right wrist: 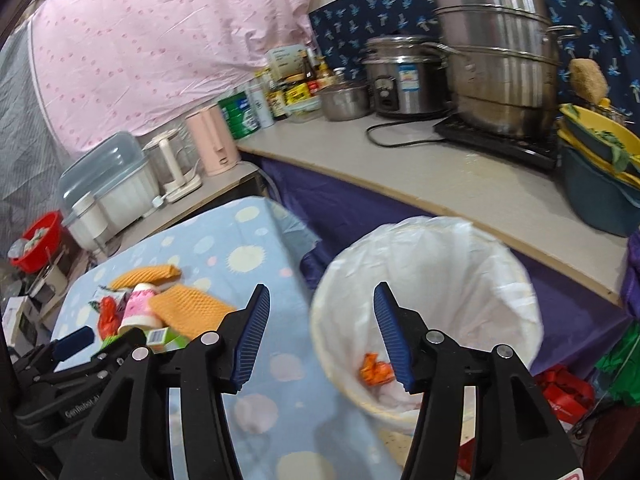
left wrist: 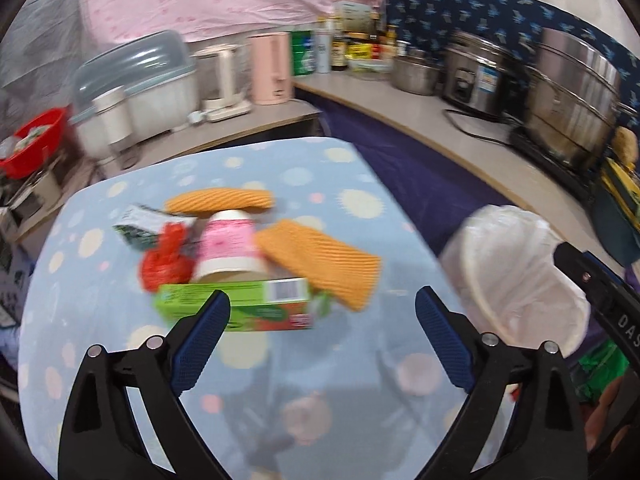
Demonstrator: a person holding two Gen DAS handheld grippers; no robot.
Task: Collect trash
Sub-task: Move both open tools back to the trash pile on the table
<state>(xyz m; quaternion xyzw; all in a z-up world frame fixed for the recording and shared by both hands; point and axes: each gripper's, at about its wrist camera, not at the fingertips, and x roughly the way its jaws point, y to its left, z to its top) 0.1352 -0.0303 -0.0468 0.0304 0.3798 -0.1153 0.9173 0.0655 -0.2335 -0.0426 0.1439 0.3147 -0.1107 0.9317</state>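
Left wrist view: my left gripper (left wrist: pixel 322 312) has its jaws spread wide with nothing between them, poised over the desk (left wrist: pixel 100 320) with its pale blue spotted cover. The trash sits in a loose heap just ahead of the fingertips: a green carton (left wrist: pixel 256 300) nearest, a pink-and-white paper cup (left wrist: pixel 228 248) on its side behind it, a crumpled red wrapper (left wrist: pixel 166 260) to the cup's left, a dark printed packet (left wrist: pixel 138 226) beyond that, and two orange foam nets (left wrist: pixel 320 264) (one touching the carton's right end, the other at the far side of the pile). The bin (left wrist: pixel 520 264), lined with a white bag, stands beside the desk on the right. Picture is motion-blurred.

Right wrist view: my right gripper (right wrist: pixel 320 320) has its jaws partly apart, empty, straddling the gap between desk edge and bin (right wrist: pixel 520 280). An orange scrap (right wrist: pixel 376 368) lies at the bottom of the liner. The heap remains on the desk to the left, with the left gripper's (right wrist: pixel 72 344) blue pad near the carton.
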